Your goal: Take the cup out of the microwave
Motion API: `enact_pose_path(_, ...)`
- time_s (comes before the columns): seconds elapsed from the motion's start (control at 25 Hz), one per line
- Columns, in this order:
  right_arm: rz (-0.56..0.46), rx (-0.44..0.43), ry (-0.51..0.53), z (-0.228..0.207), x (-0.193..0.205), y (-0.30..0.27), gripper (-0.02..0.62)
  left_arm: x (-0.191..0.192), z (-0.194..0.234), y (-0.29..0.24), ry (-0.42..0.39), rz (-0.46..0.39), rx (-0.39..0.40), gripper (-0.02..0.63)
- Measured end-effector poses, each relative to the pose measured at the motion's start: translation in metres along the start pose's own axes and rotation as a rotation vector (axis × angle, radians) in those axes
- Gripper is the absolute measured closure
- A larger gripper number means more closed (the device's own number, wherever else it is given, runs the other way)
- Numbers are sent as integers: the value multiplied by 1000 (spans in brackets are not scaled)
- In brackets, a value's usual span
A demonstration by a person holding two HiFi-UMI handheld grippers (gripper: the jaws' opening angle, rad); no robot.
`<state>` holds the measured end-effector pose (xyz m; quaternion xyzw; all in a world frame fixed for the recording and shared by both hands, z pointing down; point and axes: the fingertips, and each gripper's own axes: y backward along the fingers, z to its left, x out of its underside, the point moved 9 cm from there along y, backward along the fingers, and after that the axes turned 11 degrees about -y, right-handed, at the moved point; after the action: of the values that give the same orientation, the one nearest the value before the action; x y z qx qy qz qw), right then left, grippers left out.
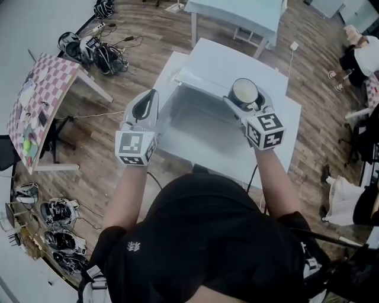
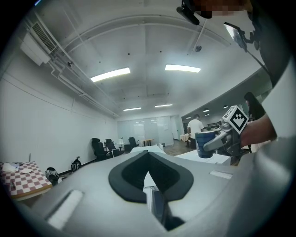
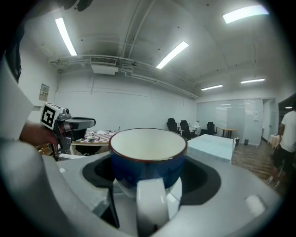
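Observation:
In the head view my right gripper (image 1: 244,96) is shut on a blue cup (image 1: 244,92) with a white inside, holding it upright above the white microwave (image 1: 195,124). Along the right gripper's jaws the cup (image 3: 148,155) fills the middle, its white handle facing the camera. My left gripper (image 1: 144,102) hangs over the microwave's left edge, shut with nothing in it; its dark pads (image 2: 138,178) meet at a thin slit. The left gripper view also shows the cup (image 2: 205,144) off to the right. The microwave's inside is hidden.
The microwave stands on a white table (image 1: 284,127). A checkered table (image 1: 41,100) with small items is at the left, and helmets and cables (image 1: 89,47) lie on the wood floor. A pale blue table (image 1: 237,15) stands behind. Someone sits at the far right (image 1: 361,56).

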<state>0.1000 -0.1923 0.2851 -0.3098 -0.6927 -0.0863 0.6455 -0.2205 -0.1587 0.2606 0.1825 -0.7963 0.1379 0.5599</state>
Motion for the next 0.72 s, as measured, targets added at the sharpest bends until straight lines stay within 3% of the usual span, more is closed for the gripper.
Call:
enact_pose_path(0.32,1,8,-4,-7,-20,2,198,-17,14,-12,-2,-21,6,604)
enact_pose_path(0.72,-3,29,-9,-10,-14,-1,198,-18,14,-13,1,-20,11,604)
